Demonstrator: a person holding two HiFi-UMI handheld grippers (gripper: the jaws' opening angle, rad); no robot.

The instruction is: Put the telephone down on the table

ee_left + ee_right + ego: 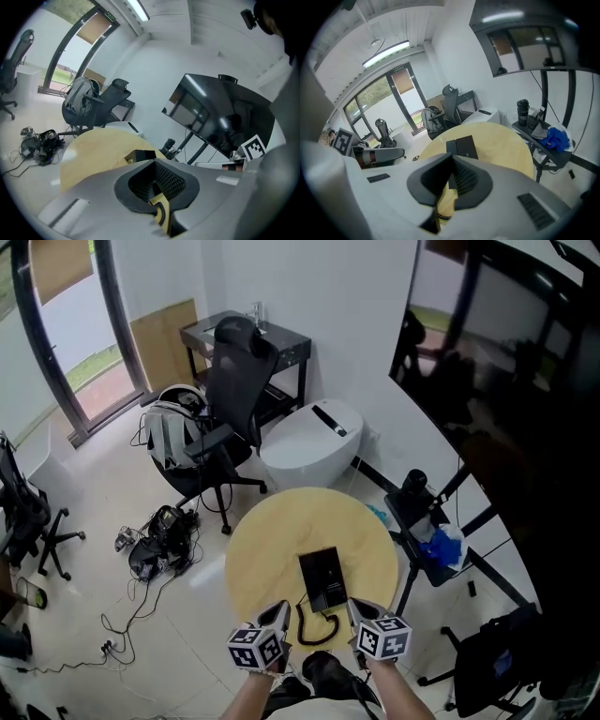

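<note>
A black telephone [323, 579] lies flat on the round wooden table [272, 540], toward its near side, with its coiled black cord [314, 622] curling off toward the front edge. My left gripper [277, 613] and right gripper [357, 613] hover at that front edge, either side of the cord, both apart from the telephone. In the left gripper view the jaws [157, 180] are shut with nothing held; the telephone [139, 154] shows beyond them. The right gripper view shows its jaws [451, 180] together and empty, with the telephone [461, 146] ahead on the table.
Behind the table stand a black office chair [234, 381], a backpack [173, 432] and a white rounded unit [309, 442]. A small stand [427, 531] with a bottle and blue cloth is at the right. Cables and gear [159, 540] lie on the floor at left.
</note>
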